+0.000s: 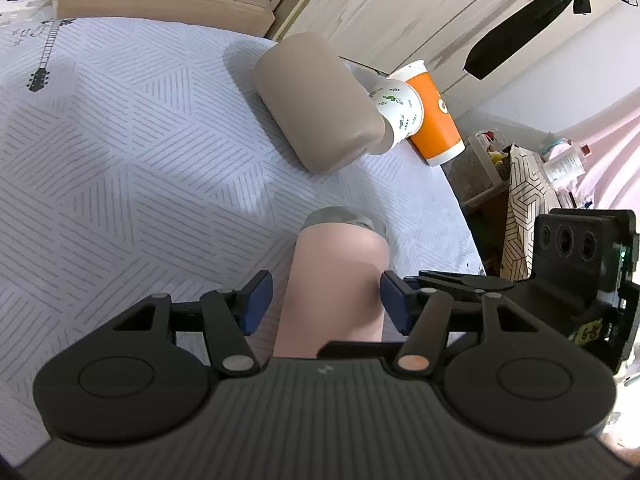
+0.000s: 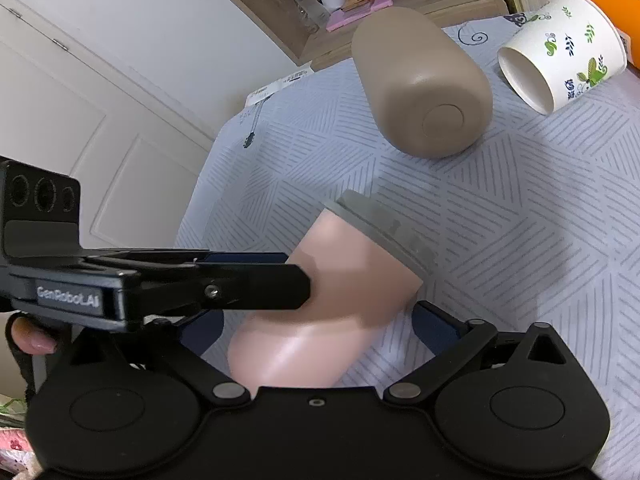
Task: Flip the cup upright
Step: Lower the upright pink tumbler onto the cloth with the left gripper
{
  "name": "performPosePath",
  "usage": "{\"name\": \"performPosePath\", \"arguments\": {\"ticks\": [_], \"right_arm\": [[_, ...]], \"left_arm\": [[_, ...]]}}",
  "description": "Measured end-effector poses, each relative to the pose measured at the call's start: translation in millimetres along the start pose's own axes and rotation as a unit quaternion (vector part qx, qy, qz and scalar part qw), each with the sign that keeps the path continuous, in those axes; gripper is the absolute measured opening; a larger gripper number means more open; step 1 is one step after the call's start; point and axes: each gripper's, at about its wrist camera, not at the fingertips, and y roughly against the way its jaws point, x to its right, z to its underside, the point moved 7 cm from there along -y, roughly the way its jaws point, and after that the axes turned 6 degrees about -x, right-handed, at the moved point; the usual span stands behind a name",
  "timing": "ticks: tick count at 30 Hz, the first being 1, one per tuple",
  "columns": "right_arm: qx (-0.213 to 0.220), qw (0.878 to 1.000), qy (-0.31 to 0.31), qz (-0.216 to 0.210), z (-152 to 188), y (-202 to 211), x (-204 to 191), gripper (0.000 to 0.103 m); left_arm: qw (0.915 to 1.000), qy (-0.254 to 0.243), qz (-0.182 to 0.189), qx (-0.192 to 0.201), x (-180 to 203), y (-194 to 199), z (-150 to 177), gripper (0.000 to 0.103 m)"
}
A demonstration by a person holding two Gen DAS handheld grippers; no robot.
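We found the cloth (image 1: pixel 120 152) spread across both frames. The pink cup (image 1: pixel 336 280) lay at lower centre of each view, its long axis running up the frame, grey lid end farthest from both grippers. The left gripper (image 1: pixel 326 300) straddled the cup with its pads wide and a gap on each side. The right gripper (image 2: pixel 316 320) also stood wide around the base end, no pad seen touching. Both were about equally near.
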Motion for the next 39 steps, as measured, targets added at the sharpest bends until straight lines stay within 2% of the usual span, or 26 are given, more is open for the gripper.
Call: {"name": "performPosePath", "arguments": {"ticks": [2,5,9,14,20,24,28,32,39], "right_arm": [[0.003,1.000,0.005,0.009,-2.6,-0.9,0.0,0.090],[-0.004,1.000,0.015,-0.001,-3.7,-2.5,-1.2,0.086],[-0.028,0.999,0.045,-0.008,-6.4,-1.6,-1.9,0.083],[-0.044,0.993,0.105,0.020,-10.7,4.7,-2.1,0.082],[-0.071,0.994,0.080,-0.002,-14.8,6.6,10.2,0.081],[-0.065,0.994,0.087,-0.011,-12.3,11.7,12.9,0.080],[-0.033,0.990,0.136,0.010,-0.5,20.9,3.5,0.080],[0.024,0.976,0.209,0.057,21.0,33.9,-11.3,0.080],[0.087,0.944,0.301,0.107,46.0,50.6,-23.1,0.080]], "left_arm": [[1.0000,0.001,-0.002,0.003,0.3,2.9,-0.1,0.058],[1.0000,0.004,0.001,-0.002,1.1,3.1,0.5,0.058],[0.9998,0.008,0.009,-0.012,4.6,-1.5,1.6,0.058],[0.9992,0.025,0.018,-0.026,6.6,-13.1,0.7,0.058],[0.9981,0.045,0.029,-0.031,3.4,-25.0,-4.1,0.060],[0.9983,0.040,0.031,-0.028,4.9,-25.6,-2.7,0.060],[0.9997,-0.002,0.024,-0.008,19.2,-19.4,3.3,0.059],[0.9971,-0.069,0.005,0.033,40.2,-9.4,18.2,0.059],[0.9789,-0.168,-0.051,0.104,70.2,-1.8,42.5,0.059]]}}
